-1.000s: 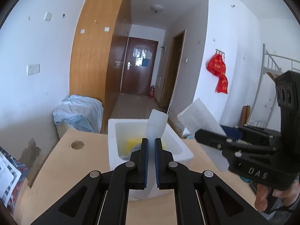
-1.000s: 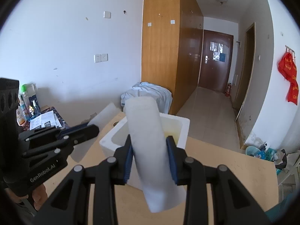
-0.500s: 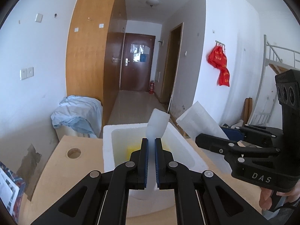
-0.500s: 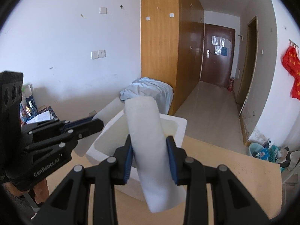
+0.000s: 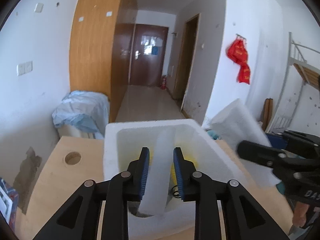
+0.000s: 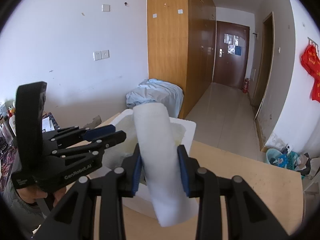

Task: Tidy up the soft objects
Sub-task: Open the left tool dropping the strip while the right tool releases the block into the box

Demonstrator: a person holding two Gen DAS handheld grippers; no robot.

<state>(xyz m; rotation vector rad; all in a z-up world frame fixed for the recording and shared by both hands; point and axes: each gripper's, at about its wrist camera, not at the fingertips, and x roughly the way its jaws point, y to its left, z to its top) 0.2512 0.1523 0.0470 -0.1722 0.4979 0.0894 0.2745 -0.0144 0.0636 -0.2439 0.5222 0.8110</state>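
Observation:
A white foam box [image 5: 112, 140] stands on the wooden table [image 5: 60, 172]; something yellow [image 5: 190, 158] lies inside it. My left gripper [image 5: 161, 172] is open above the box, and a white foam strip [image 5: 160, 176] stands loose between its fingers, slanting down into the box. My right gripper [image 6: 161, 170] is shut on a thick white foam pad [image 6: 158, 150] and holds it just right of the box [image 6: 188, 128]. The right gripper [image 5: 280, 160] and its pad [image 5: 238, 122] show at the right of the left wrist view. The left gripper [image 6: 104, 134] shows at the left of the right wrist view.
The table has a round hole [image 5: 73, 158] left of the box. A bundle of light blue cloth [image 5: 82, 110] sits beyond the table's far edge. A corridor with a brown door [image 5: 149, 54] lies behind. Clutter and papers [image 6: 46, 124] lie at the left.
My left gripper has opened and the foam strip has dropped lower into the box. Both grippers have moved closer over the box. The right gripper still holds its pad.

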